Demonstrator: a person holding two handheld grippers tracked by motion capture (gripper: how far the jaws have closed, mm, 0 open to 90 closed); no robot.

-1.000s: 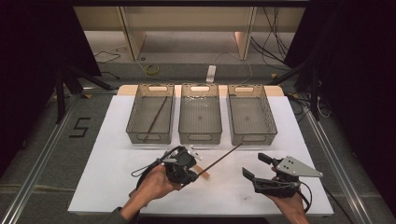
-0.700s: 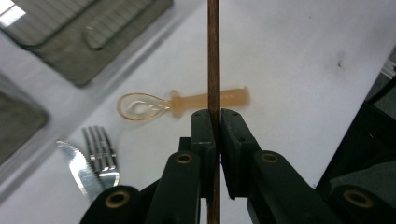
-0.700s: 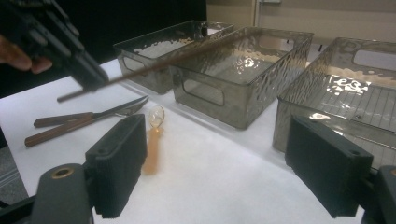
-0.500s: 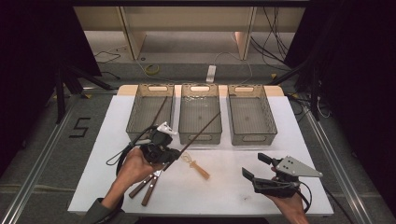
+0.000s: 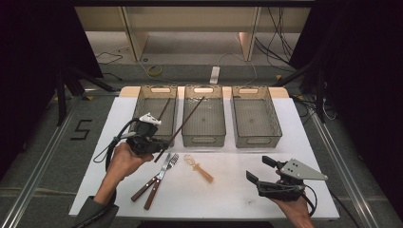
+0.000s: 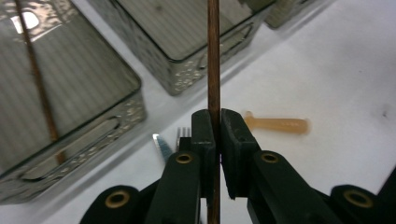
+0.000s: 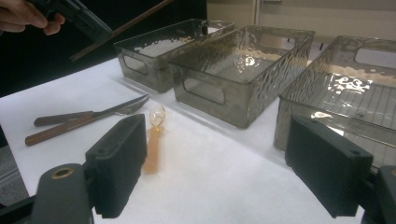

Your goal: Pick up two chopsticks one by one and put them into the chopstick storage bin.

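Observation:
My left gripper [image 5: 157, 148] is shut on a long brown chopstick [image 5: 183, 124] near its lower end. The stick slants up and away over the near rims of the left bin [image 5: 142, 110] and the middle bin [image 5: 203, 138]. In the left gripper view the jaws [image 6: 215, 128] pinch the chopstick [image 6: 214, 56] upright between them. A second chopstick [image 5: 164, 108] lies inside the left bin. My right gripper [image 5: 256, 168] rests open at the near right of the table, its pads [image 7: 119, 163] wide apart and holding nothing.
A wooden-handled knife and fork [image 5: 157, 180] lie side by side on the white table top [image 5: 237, 204], with an orange-handled clear spoon [image 5: 199, 169] to their right. The right bin [image 5: 256, 137] stands beside the other two. Dark floor and cables lie beyond the table.
My left gripper has carried the chopstick left and away toward the left bin, which uncovers the knife, fork and spoon. The right gripper has stayed put.

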